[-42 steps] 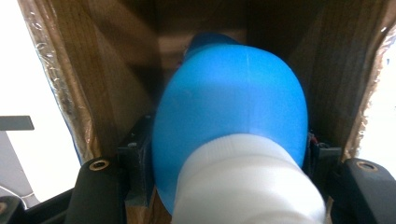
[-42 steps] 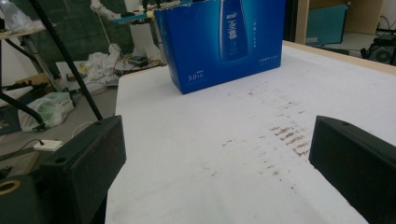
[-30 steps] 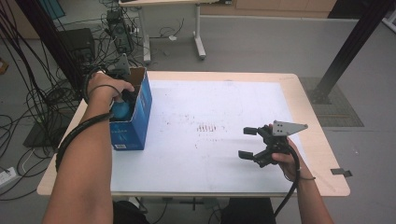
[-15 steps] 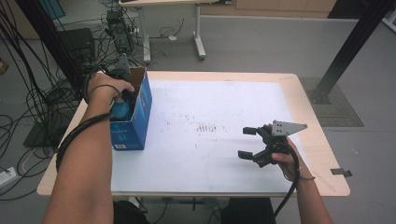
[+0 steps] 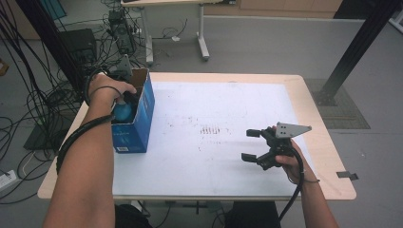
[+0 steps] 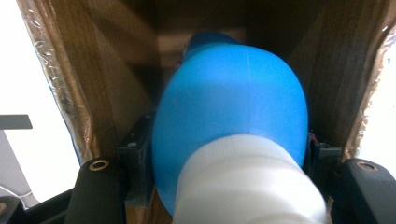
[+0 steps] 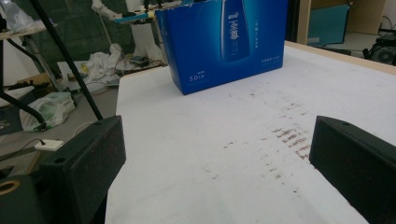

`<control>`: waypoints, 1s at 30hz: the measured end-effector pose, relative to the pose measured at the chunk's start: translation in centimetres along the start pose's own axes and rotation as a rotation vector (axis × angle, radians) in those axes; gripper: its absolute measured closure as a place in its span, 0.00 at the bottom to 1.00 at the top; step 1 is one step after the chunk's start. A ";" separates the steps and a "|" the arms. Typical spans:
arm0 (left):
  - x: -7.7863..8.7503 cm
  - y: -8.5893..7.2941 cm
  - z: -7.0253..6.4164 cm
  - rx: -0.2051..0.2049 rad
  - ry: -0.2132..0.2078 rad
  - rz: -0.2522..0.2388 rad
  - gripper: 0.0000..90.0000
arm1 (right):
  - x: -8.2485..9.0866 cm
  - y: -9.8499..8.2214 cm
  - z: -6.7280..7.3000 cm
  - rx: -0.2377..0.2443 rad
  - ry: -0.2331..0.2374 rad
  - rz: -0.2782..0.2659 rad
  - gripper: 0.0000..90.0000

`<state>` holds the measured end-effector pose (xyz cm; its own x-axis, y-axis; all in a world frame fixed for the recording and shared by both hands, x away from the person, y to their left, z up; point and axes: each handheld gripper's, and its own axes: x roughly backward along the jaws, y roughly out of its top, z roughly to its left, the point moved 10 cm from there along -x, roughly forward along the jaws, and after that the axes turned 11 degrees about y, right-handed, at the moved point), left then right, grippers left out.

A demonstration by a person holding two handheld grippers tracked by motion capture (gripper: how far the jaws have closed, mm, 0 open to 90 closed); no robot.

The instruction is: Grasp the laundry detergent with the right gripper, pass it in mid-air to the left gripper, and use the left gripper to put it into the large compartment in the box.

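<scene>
A: Looking at the left gripper [image 5: 124, 97] first — reaching down into the open top of the blue box [image 5: 138, 124], at the left edge of the counter [image 5: 328, 156].

B: Clamping on something in there?

A: Gripping the blue bottle [image 6: 233, 112] with the white cap [image 6: 247, 182]; fingers [image 6: 135, 163] pressing on both of its sides, seen along the left gripper view. Sitting inside the box between its brown cardboard walls, cap end nearest the camera.

B: And the right gripper [image 5: 254, 145]?

A: Hovering over the white sheet [image 5: 223, 95] toward the right side of the counter, well apart from the box. Fingers [image 7: 84, 158] standing wide and released, holding nothing, pointing across the sheet toward the box.

B: Anything else on the sheet?

A: Showing only faint brownish marks [image 5: 211, 129] near the middle.
</scene>
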<state>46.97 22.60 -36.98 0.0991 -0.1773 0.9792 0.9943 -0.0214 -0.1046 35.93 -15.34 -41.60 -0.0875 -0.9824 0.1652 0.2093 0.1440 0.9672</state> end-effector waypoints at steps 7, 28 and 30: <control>0.0 0.0 0.0 0.002 -0.006 -0.002 0.40 | -0.2 0.0 0.0 0.001 0.003 0.003 0.04; 2.6 -0.5 0.4 0.006 -0.026 -0.022 0.39 | -0.4 0.2 0.1 0.005 0.004 0.002 0.04; 3.0 -0.5 0.5 0.007 -0.024 -0.030 0.39 | -0.4 0.2 0.2 0.006 0.004 0.003 0.04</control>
<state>46.77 22.57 -33.90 0.0700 -0.1528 0.9858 0.9971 -0.0190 -0.0738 35.87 -14.89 -41.42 -0.0827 -0.9825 0.1672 0.2042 0.1475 0.9678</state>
